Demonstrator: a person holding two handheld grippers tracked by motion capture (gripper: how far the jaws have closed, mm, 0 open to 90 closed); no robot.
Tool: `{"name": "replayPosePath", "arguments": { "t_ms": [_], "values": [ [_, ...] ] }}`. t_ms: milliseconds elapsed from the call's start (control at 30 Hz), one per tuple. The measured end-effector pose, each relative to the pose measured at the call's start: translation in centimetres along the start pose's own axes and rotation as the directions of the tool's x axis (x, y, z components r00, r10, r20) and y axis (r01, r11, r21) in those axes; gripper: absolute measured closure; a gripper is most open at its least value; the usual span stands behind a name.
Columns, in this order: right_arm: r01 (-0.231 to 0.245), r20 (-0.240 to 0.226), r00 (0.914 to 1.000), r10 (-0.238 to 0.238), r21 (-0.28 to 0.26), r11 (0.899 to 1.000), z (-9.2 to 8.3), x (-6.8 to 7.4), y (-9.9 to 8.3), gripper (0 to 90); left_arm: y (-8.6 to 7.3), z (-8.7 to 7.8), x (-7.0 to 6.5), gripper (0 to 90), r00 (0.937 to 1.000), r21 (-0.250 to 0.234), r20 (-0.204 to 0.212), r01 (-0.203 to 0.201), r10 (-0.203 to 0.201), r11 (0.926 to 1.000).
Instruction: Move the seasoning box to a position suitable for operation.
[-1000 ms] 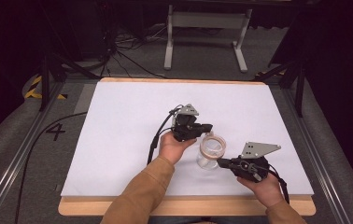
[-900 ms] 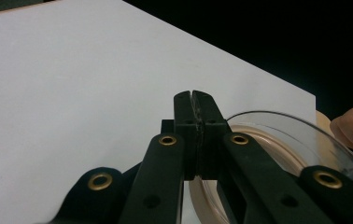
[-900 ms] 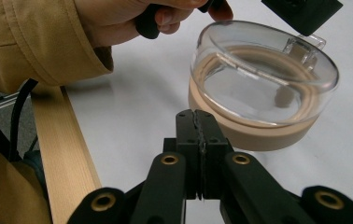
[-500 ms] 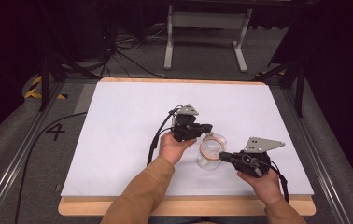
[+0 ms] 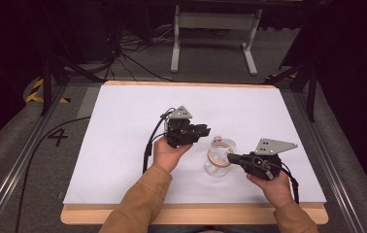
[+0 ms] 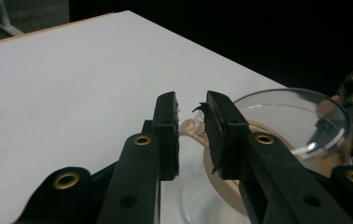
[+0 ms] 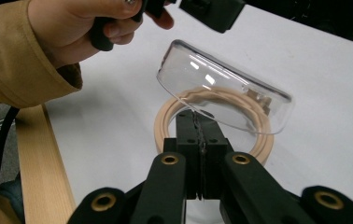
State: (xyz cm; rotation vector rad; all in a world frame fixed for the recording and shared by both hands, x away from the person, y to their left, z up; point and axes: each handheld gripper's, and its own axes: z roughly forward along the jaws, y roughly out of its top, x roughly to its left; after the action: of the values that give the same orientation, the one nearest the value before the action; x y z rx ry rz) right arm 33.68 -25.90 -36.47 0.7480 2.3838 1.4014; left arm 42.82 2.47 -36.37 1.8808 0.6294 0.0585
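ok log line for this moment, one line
left hand-held gripper: jaws just opening, nothing between | right hand-held gripper: shut on jar rim | lid: hinged open

My left gripper [image 5: 205, 131] has let go: its jaws have just been opening and now stand apart, nothing pressed between them. I've drawn it off toward ten o'clock, clear of the clear glass jar with the beige seal ring [image 5: 219, 158] and its raised transparent lid [image 7: 223, 88].
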Motion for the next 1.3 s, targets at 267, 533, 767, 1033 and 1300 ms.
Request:
{"name": "replayPosePath", "arguments": {
  "t_ms": [267,533,767,1033,1300],
  "values": [
    [0.016,-0.003,0.9999,-0.016,-0.038,0.999,-0.2,-0.9,1.1,89.5,-0.9,-2.1,-0.2,71.3,0.9997,0.027,-0.025,-0.003,0.004,0.9996],
    [0.019,-0.016,0.9997,-0.02,-0.064,0.998,0.2,-1.9,2.0,89.5,-2.1,-4.2,-0.3,69.1,0.9972,0.064,-0.063,-0.036,0.04,0.9973],
    [0.011,-0.033,0.9993,-0.014,-0.085,0.996,1.0,-3.0,2.8,89.5,-3.4,-6.2,-0.3,67.5,0.9938,0.093,-0.108,-0.017,0.027,0.9956],
    [-0.034,-0.026,0.9992,0.032,-0.095,0.995,2.0,-4.8,3.0,89.5,-4.6,-7.7,-0.2,68.0,0.9922,0.106,-0.125,0.008,0.005,0.9943],
    [-0.036,-0.023,0.9992,0.034,-0.08,0.996,2.3,-5.1,3.2,89.4,-5.0,-8.7,0.0,68.1,0.9898,0.104,-0.142,0.024,-0.009,0.9943]
  ]
}}
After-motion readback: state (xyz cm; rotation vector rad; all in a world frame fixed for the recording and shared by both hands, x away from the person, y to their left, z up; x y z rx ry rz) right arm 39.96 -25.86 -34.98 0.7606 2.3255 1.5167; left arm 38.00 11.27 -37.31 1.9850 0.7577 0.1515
